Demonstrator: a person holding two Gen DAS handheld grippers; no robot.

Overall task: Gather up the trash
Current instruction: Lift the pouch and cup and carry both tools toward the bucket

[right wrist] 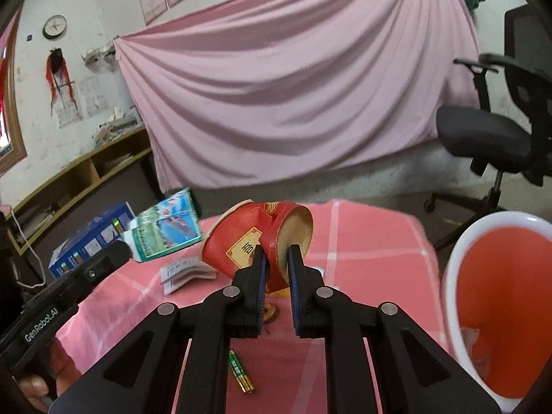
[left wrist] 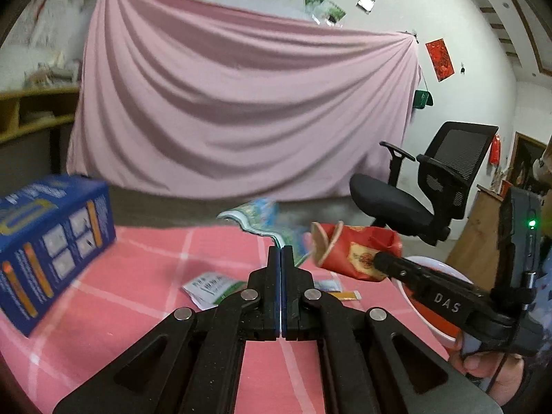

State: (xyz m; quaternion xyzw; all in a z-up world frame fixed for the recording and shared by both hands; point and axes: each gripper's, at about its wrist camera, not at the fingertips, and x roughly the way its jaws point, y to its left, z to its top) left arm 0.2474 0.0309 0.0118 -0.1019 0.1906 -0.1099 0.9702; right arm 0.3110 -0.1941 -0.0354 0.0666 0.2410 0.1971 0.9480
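My right gripper (right wrist: 277,258) is shut on the bottom rim of a crushed red paper cup (right wrist: 241,238), which hangs tilted above the pink checked tablecloth (right wrist: 362,258). From the left wrist view the same cup (left wrist: 355,252) sits at the tip of the right gripper (left wrist: 377,258). My left gripper (left wrist: 280,252) is shut, and the edge of a blue-green booklet (left wrist: 257,217) runs down between its fingertips. That booklet (right wrist: 165,231) stands tilted up off the table beside the left gripper (right wrist: 126,246). A red bin with a white rim (right wrist: 452,276) stands at the right.
A blue carton (left wrist: 51,241) lies at the table's left. White sachets (left wrist: 207,286) and a yellow strip (left wrist: 348,296) lie near the middle, and a green battery (right wrist: 241,376) lies close to me. A black office chair (left wrist: 431,186) stands beyond the table's right side, before a pink drape.
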